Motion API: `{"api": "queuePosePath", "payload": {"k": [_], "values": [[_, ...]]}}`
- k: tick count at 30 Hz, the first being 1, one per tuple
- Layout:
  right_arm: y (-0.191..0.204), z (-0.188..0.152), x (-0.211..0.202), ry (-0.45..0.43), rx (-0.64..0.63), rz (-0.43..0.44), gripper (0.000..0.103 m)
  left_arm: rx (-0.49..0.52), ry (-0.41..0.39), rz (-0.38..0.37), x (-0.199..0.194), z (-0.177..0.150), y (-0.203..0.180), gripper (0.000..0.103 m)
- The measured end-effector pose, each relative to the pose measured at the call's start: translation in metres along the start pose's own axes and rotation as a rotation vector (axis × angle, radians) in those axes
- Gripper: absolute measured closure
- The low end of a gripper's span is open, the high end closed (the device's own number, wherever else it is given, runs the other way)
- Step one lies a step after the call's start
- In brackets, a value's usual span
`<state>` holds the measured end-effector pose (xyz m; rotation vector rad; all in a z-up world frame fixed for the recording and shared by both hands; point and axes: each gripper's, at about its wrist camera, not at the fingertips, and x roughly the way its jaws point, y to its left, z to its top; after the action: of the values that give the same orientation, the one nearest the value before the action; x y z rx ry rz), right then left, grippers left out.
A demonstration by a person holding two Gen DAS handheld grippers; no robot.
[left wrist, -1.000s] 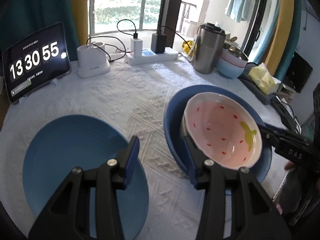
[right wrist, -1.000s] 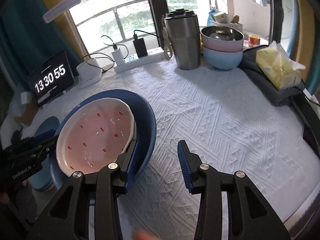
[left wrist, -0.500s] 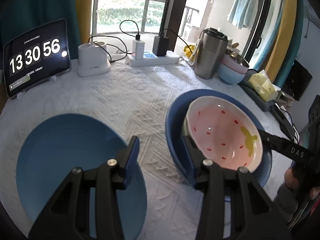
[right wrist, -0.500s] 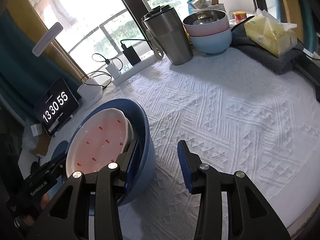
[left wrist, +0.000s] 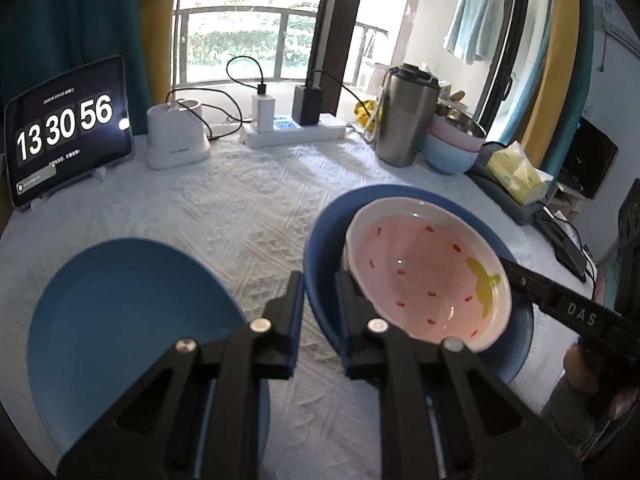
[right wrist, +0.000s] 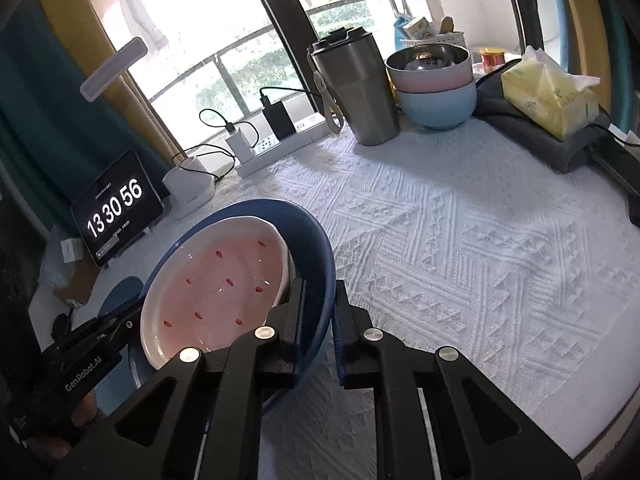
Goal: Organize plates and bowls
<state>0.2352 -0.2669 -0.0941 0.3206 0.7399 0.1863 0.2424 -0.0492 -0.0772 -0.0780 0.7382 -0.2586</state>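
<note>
A pink strawberry-patterned bowl (left wrist: 424, 272) sits tilted inside a larger dark blue bowl (left wrist: 324, 240) on the white tablecloth. My left gripper (left wrist: 320, 302) is shut on the near rim of the dark blue bowl, one finger inside and one outside. The right gripper (right wrist: 320, 308) is shut on the opposite rim of the same dark blue bowl (right wrist: 312, 240), with the pink bowl (right wrist: 224, 288) beside its inner finger. Each gripper shows in the other's view: the right gripper (left wrist: 516, 274) and the left gripper (right wrist: 124, 320). A flat blue plate (left wrist: 128, 320) lies left of the bowls.
Along the back stand a tablet clock (left wrist: 68, 128), a white holder (left wrist: 176, 140), a power strip (left wrist: 296, 132) with chargers, a steel tumbler (left wrist: 408, 120) and stacked pink and blue bowls (left wrist: 452, 148). A yellow tissue pack (left wrist: 516, 176) lies on a grey cloth at the right edge.
Both grippers stood open astride the blue bowl's rim; both have now closed onto it. The bowls and the plate have not shifted on the cloth.
</note>
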Motion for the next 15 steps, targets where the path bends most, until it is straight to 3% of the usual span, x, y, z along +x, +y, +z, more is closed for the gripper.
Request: {"api": "queuePosePath", "payload": {"k": [15], "values": [[0.0021,0.0,-0.0038,-0.025,0.004,-0.009,0.09,0.004,-0.009,-0.013,-0.0017,-0.0025,-0.0019,0.089]]}}
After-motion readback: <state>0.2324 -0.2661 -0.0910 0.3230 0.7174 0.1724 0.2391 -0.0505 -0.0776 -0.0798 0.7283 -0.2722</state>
